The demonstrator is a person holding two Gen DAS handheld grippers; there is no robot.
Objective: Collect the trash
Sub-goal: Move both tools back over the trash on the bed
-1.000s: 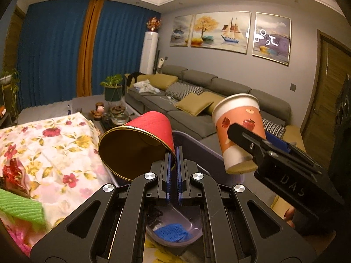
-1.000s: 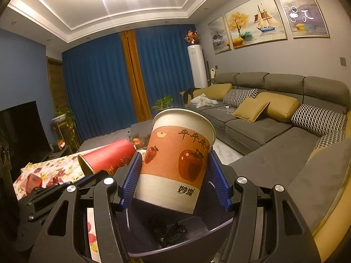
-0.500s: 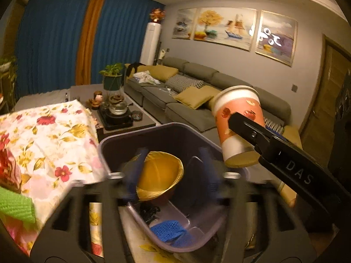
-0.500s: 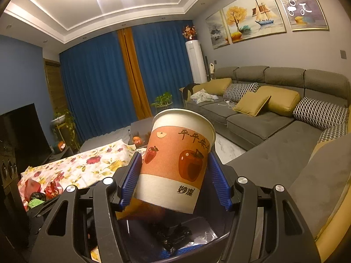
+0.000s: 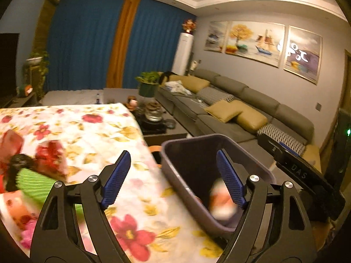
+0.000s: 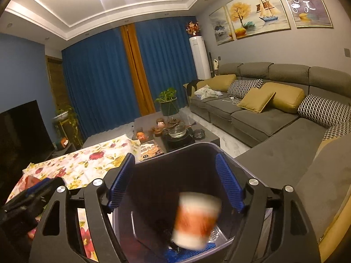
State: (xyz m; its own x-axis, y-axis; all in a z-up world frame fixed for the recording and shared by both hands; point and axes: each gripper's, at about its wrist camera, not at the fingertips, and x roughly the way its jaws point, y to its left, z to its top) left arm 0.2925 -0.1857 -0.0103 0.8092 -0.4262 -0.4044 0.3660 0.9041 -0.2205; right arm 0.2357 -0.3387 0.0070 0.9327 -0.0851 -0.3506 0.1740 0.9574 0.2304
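A dark plastic bin stands at the edge of the flowered table. My left gripper hangs over the table edge beside the bin, its jaws opening with nothing between them. My right gripper is above the bin, jaws opening, pads clear of the apple-print paper cup. That cup is a blur, dropping free inside the bin, and shows blurred in the left wrist view too. Blue trash lies on the bin floor. More litter sits on the table at left: a green pleated piece and red wrappers.
The flowered tablecloth covers the table to the left of the bin. A low coffee table with a kettle and a plant stands beyond. A long grey sofa runs along the right. The right gripper's body juts in at the bin's right.
The left gripper opened, dropped the red cup into the bin and swung left toward the table. The right gripper opened and the apple cup fell from its pads into the bin.
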